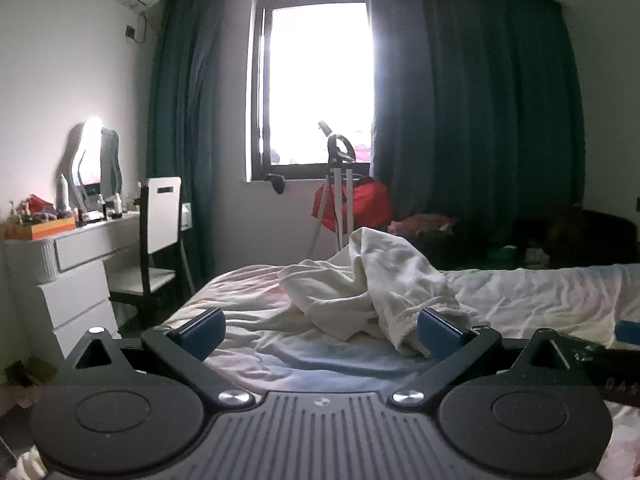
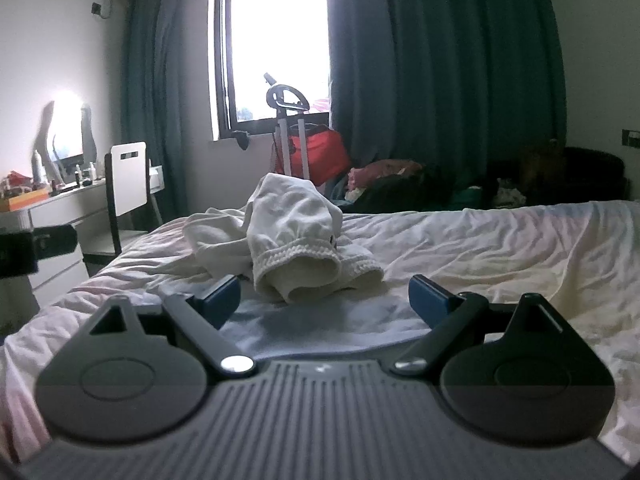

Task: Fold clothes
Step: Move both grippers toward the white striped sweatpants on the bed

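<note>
A crumpled white garment (image 1: 372, 292) lies in a heap on the bed (image 1: 540, 300), with a ribbed cuff or hem facing me in the right wrist view (image 2: 296, 240). My left gripper (image 1: 320, 332) is open and empty, low over the sheet just in front of the heap; its right finger (image 1: 440, 330) is close to the garment's near edge. My right gripper (image 2: 324, 300) is open and empty, just short of the ribbed opening. The other gripper's blue pad shows at the right edge of the left wrist view (image 1: 628, 332).
The bed (image 2: 500, 248) carries a wrinkled pale sheet. A white dresser (image 1: 68, 280) and a chair (image 1: 156, 240) stand to the left. A garment steamer (image 1: 340, 184) with a red bag stands under the window. Dark curtains and piled clothes (image 2: 384, 176) lie behind the bed.
</note>
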### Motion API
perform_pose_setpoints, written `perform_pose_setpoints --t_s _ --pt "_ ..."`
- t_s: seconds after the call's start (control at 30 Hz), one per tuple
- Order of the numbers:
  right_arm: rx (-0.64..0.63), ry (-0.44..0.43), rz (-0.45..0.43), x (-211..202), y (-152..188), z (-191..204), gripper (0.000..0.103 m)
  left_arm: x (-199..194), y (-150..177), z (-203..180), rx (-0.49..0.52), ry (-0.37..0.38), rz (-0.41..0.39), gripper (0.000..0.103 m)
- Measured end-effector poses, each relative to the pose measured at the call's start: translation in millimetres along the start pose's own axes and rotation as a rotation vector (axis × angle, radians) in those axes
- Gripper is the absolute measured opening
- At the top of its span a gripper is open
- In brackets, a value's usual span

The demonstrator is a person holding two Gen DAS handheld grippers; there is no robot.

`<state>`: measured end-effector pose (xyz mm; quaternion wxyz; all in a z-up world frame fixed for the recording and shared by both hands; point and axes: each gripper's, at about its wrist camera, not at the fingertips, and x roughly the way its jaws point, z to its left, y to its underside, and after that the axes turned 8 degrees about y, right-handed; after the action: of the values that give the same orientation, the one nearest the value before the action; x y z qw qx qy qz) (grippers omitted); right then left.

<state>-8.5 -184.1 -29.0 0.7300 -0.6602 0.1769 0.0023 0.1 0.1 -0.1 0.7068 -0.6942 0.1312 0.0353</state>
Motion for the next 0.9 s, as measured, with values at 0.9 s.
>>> perform_pose_setpoints --t_s 0.9 --pt "0.007 0.026 -0.024 -3.8 1.4 -5.2 0.093 -2.2 11.5 -14.1 0.081 -0.048 -0.008 0.102"
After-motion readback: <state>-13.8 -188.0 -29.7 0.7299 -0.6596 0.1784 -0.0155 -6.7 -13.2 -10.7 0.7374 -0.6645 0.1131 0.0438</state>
